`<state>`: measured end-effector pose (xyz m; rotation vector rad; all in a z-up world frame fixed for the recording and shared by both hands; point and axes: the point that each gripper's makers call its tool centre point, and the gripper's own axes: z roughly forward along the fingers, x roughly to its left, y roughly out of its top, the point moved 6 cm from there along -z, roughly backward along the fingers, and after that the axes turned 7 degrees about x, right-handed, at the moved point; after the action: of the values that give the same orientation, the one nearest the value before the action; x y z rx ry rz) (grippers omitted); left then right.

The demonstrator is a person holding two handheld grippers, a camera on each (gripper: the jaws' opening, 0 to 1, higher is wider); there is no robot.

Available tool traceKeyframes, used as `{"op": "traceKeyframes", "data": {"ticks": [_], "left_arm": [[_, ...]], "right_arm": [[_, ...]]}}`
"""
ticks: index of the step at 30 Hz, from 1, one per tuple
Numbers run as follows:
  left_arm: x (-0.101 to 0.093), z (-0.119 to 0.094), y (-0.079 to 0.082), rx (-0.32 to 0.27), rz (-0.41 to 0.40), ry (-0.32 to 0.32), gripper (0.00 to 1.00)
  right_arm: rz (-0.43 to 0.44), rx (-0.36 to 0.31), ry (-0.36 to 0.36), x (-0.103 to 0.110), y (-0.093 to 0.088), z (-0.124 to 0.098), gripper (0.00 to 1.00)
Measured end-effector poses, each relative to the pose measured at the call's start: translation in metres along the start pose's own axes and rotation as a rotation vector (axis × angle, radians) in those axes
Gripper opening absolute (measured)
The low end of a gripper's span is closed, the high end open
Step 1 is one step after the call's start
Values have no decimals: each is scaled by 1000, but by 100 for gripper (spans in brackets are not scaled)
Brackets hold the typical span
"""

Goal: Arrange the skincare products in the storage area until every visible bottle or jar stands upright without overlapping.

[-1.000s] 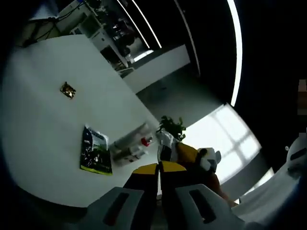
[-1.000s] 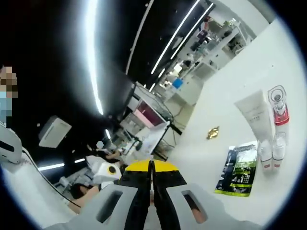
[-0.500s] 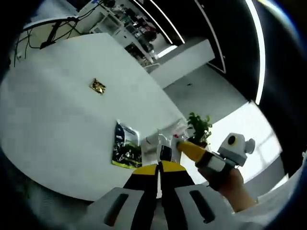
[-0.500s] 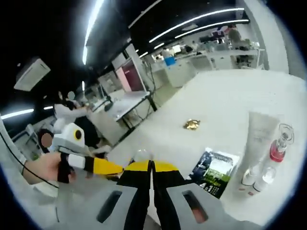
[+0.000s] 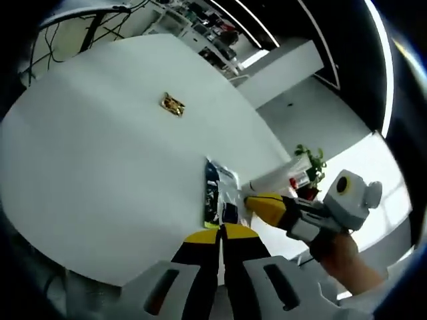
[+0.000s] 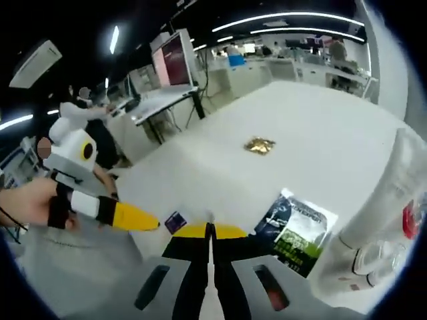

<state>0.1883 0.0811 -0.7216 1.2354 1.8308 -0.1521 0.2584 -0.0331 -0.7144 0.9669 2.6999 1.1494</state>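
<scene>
We find the white tube (image 6: 400, 193) cut off at the right gripper view's edge; the sachet (image 5: 215, 200) label is too blurred to read.

No text, brand or number can be read in either view. The dark green-and-white packet (image 6: 297, 231) lying on the white surface (image 6: 320, 127) carries a line of white lettering along its upper edge (too small and blurred to make out), and in the left gripper view the same packet (image 5: 212, 198) shows no legible print. The white tube (image 6: 393, 200) beside it bears no readable label.
</scene>
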Motion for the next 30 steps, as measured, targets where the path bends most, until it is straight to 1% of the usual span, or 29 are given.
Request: {"op": "traceKeyframes", "data": {"ticks": [2,4,9,11,12,15,17,18,27,30], "left_arm": [[4,3,-2,15,-22,13,0],[7,5,1,15,-30,17,0],[19,20,10,50,-20,72,0],[23,26,11,70,-9,103,0],[26,29,11,89,8,126,0],[29,36,12,100,10,147,0],[32,40,13,115,28,172,0],[34,42,13,127,52,188,0],[40,52,13,160,104,226,0],[41,52,13,165,104,225,0]], "right_arm": [[-17,17,-3,-2,-4,12,1],[-44,32,-8,-4,-5,18,1],[-51,53,-28,-13,-8,35,1],[-52,61,-38,-16,-9,40,1],[-56,65,-41,-17,-9,41,1],[-92,87,-59,-21,-10,51,1],[-98,97,-64,-23,-13,58,1],[-98,102,-65,-23,-14,59,1],[-184,126,-90,-28,-17,73,1],[-211,133,-102,-27,-19,74,1]]}}
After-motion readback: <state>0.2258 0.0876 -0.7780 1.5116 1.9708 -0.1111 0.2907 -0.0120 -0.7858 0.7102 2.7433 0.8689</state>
